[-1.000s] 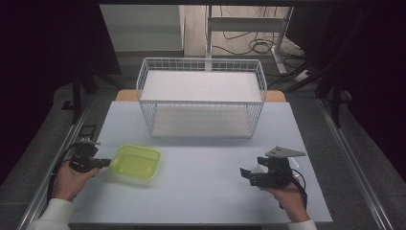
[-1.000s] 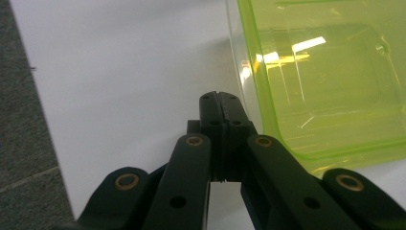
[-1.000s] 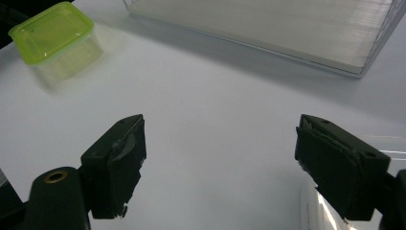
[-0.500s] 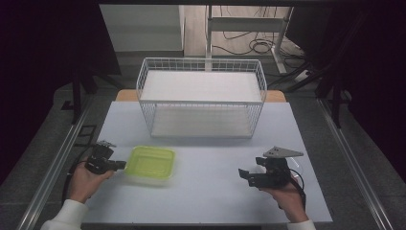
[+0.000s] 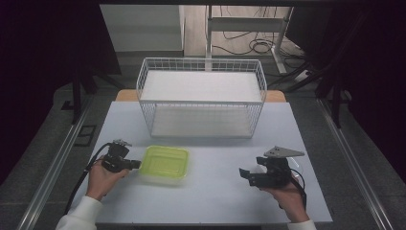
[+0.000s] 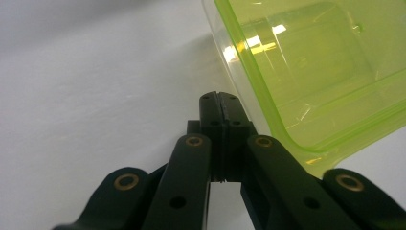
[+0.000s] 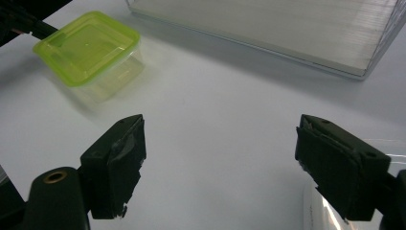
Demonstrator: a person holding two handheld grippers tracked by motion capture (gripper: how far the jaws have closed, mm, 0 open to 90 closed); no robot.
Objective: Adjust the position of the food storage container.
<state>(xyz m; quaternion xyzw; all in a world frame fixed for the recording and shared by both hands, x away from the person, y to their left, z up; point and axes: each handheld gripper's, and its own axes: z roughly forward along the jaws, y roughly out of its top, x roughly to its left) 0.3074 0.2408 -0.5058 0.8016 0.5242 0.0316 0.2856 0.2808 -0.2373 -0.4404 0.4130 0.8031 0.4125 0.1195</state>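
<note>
A translucent lime-green plastic container sits open side up on the white table, left of centre. My left gripper lies level against its left wall, jaws shut together with nothing between them. In the left gripper view the closed fingertips rest beside the container's rim. My right gripper is held low at the front right, jaws wide open and empty, pointing left toward the container.
A white wire basket with a pale liner stands at the back of the table, also seen in the right gripper view. A clear plastic piece lies under the right gripper. Table edges run near both hands.
The left gripper has slid to the right across the table, and the green container has moved right with it. The right gripper has stayed where it was.
</note>
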